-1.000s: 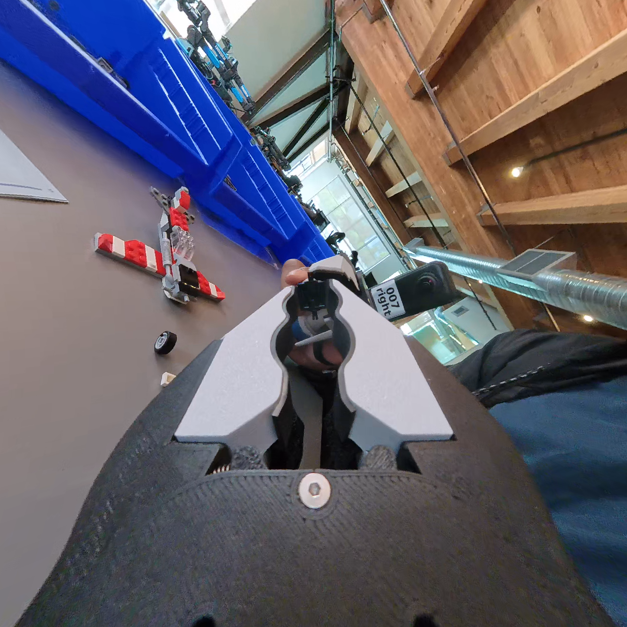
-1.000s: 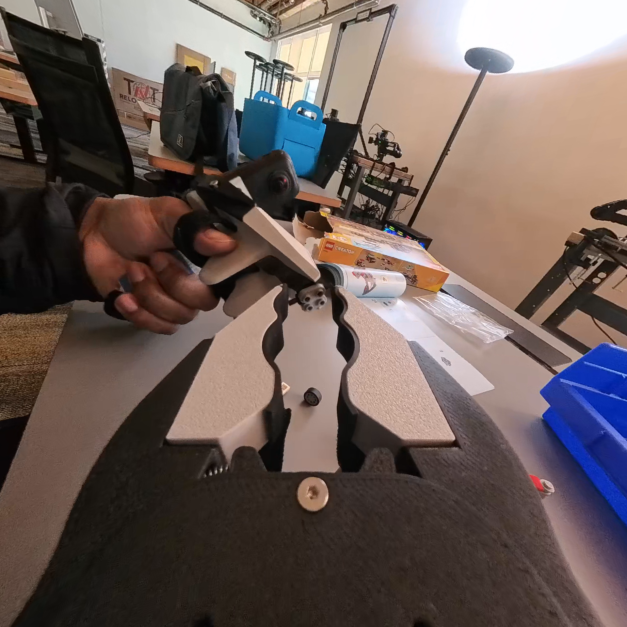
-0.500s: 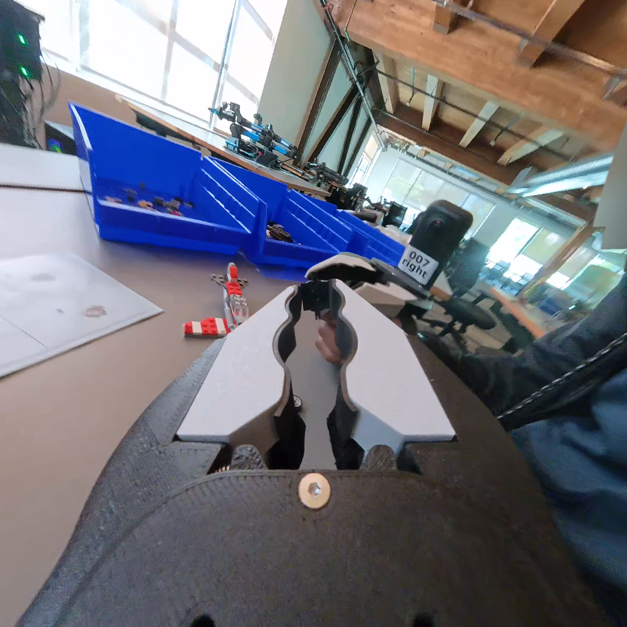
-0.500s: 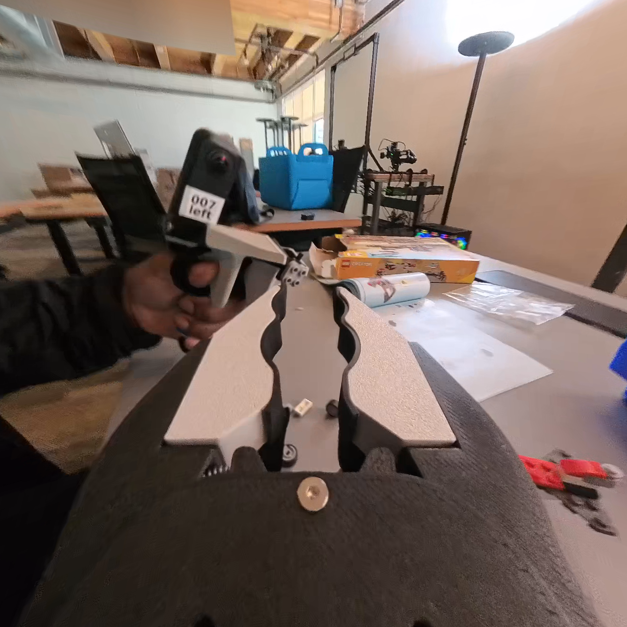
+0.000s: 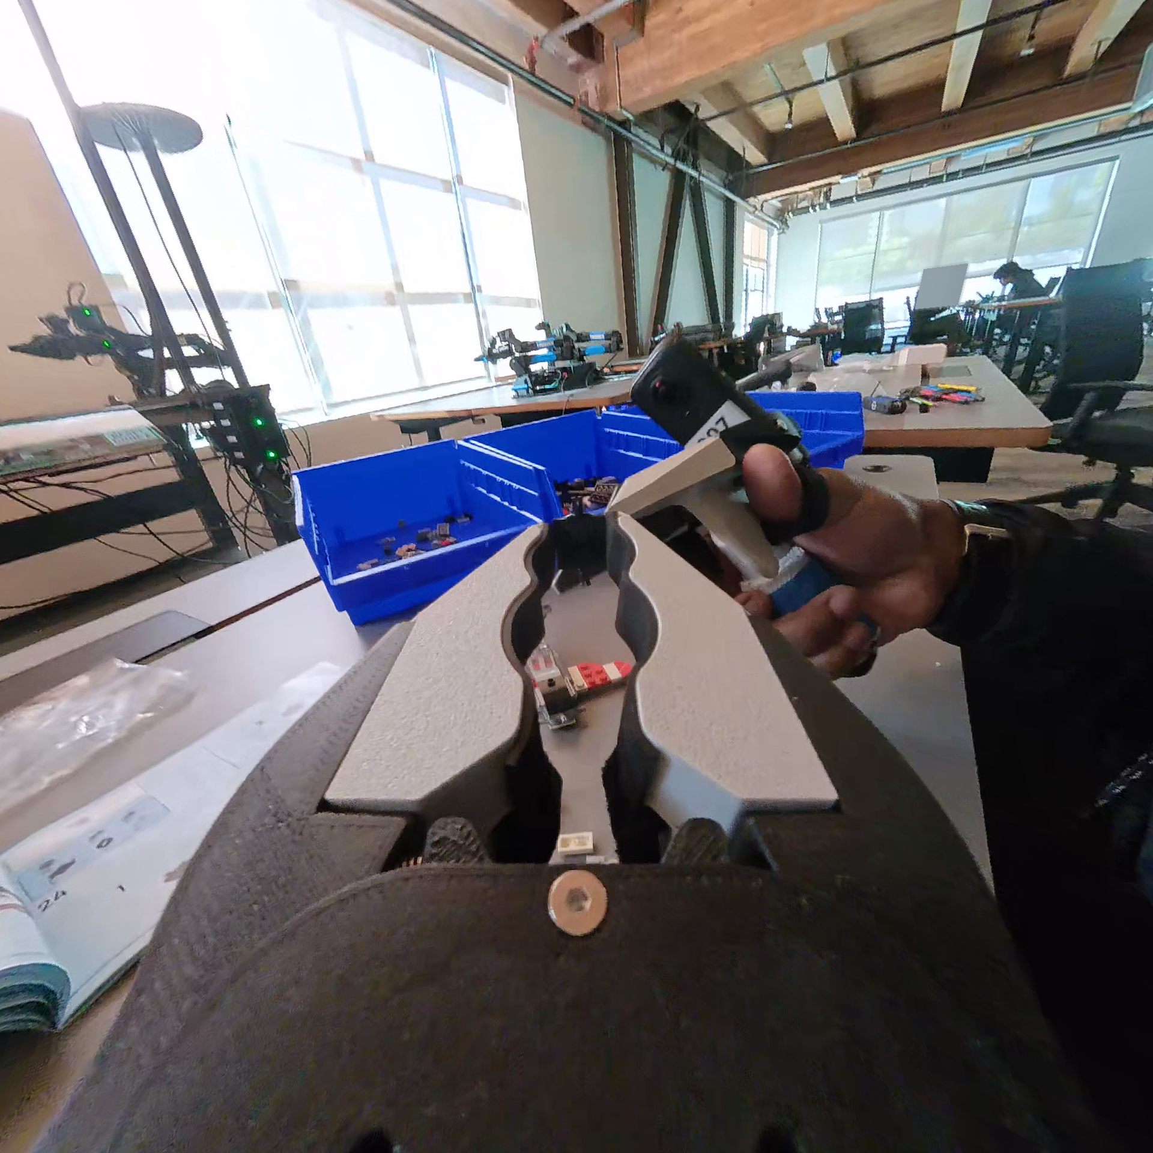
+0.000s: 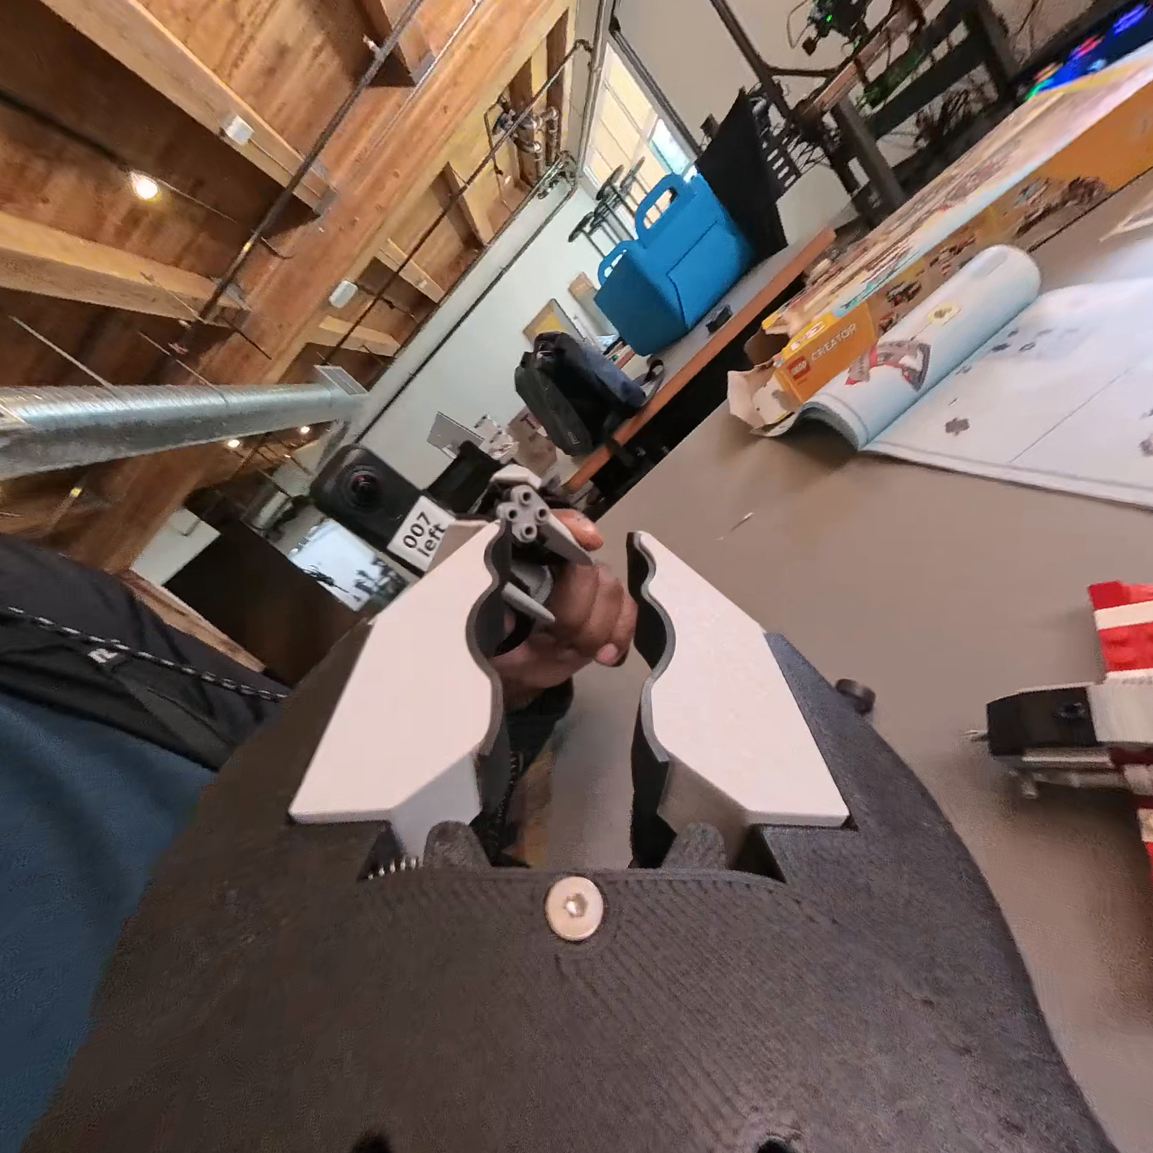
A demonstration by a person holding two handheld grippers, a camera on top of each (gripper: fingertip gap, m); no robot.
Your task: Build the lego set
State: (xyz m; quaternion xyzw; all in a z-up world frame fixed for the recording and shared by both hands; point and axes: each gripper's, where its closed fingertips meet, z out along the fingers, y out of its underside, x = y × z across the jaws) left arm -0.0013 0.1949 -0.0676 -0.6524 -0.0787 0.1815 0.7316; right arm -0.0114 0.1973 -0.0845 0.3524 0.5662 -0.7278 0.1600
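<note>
We find the left gripper (image 5: pixel 578 530) swung level from its upward tilt, clamped on the small grey piece (image 6: pixel 524 515), now above the red-and-white model (image 5: pixel 580 674) lying toward the far edge of the desk (image 5: pixel 904 717) by the blue bins (image 5: pixel 387 499). The right gripper (image 6: pixel 564 536) stands spread, empty. Mating appears imminent.

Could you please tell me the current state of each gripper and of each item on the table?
left gripper, jaws shut on small grey piece
right gripper, jaws open, empty
red-and-white model, partly built, lying flat
instruction booklet, open
set box, end flap open
blue bin, holding loose parts
</note>
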